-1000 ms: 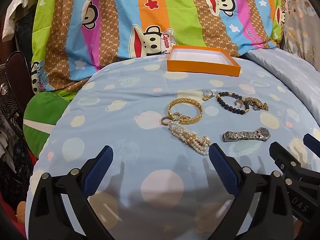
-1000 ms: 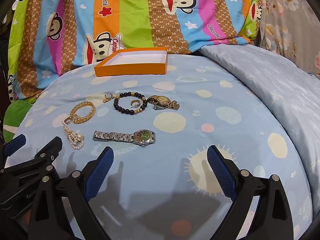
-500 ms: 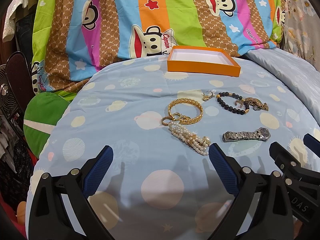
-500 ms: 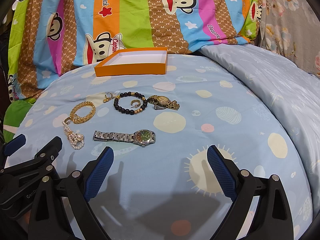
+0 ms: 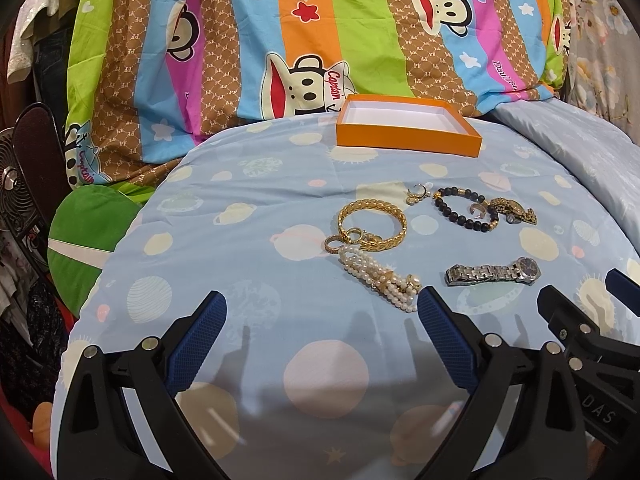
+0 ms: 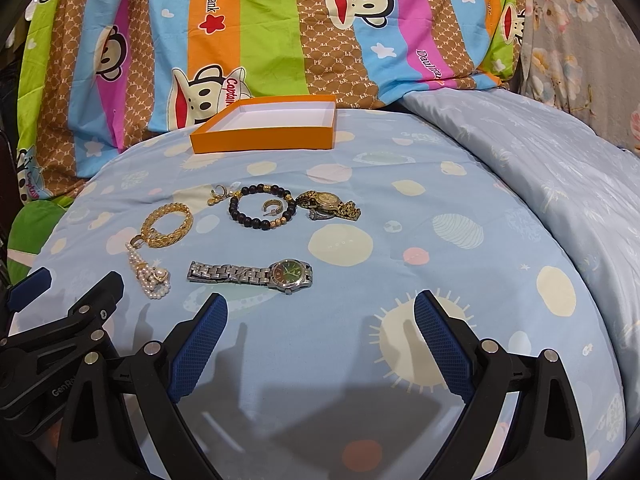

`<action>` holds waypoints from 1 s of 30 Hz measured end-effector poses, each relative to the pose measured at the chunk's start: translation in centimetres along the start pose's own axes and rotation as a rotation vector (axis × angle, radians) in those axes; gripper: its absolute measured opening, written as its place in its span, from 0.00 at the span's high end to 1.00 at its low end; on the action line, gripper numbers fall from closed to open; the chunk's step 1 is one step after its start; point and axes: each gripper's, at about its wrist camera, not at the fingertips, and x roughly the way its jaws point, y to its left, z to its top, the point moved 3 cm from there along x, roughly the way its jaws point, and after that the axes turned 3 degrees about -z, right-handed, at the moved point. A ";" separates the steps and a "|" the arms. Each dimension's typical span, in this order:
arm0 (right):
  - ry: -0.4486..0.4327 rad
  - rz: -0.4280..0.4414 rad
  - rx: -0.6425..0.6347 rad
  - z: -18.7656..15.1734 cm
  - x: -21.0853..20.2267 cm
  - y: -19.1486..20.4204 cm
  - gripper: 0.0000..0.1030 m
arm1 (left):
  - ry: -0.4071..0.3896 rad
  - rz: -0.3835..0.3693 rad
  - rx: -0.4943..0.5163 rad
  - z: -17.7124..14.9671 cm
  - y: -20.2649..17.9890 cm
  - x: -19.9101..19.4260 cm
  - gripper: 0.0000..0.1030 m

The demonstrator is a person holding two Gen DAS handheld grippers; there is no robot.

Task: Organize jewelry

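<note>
An empty orange box (image 5: 408, 125) (image 6: 265, 123) sits at the far side of the blue bedspread. In front of it lie a gold chain bracelet (image 5: 372, 224) (image 6: 168, 225), a pearl bracelet (image 5: 380, 276) (image 6: 151, 276), a black bead bracelet (image 5: 464, 208) (image 6: 262, 205), a gold watch (image 5: 514, 210) (image 6: 330, 204), a silver watch (image 5: 494, 272) (image 6: 252, 274) and small gold earrings (image 5: 416, 194) (image 6: 218, 194). My left gripper (image 5: 318, 334) is open and empty, just short of the pearl bracelet. My right gripper (image 6: 320, 334) is open and empty, just short of the silver watch.
A striped monkey-print quilt (image 5: 320, 40) rises behind the box. A pale blue folded duvet (image 6: 540, 168) lies on the right. A green cushion (image 5: 88, 236) and a fan (image 5: 16, 184) are off the bed's left edge.
</note>
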 end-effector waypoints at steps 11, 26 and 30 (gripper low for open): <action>-0.014 0.009 -0.004 0.1 -0.5 0.6 0.10 | -0.060 0.012 -0.019 0.3 0.6 -1.4 0.09; -0.036 -0.007 0.043 0.0 -0.8 -0.7 0.10 | -0.075 0.085 0.061 0.2 -0.8 -1.6 0.09; -0.046 -0.013 0.043 -0.1 -0.9 -0.8 0.10 | -0.080 0.073 0.062 0.2 -0.8 -1.7 0.09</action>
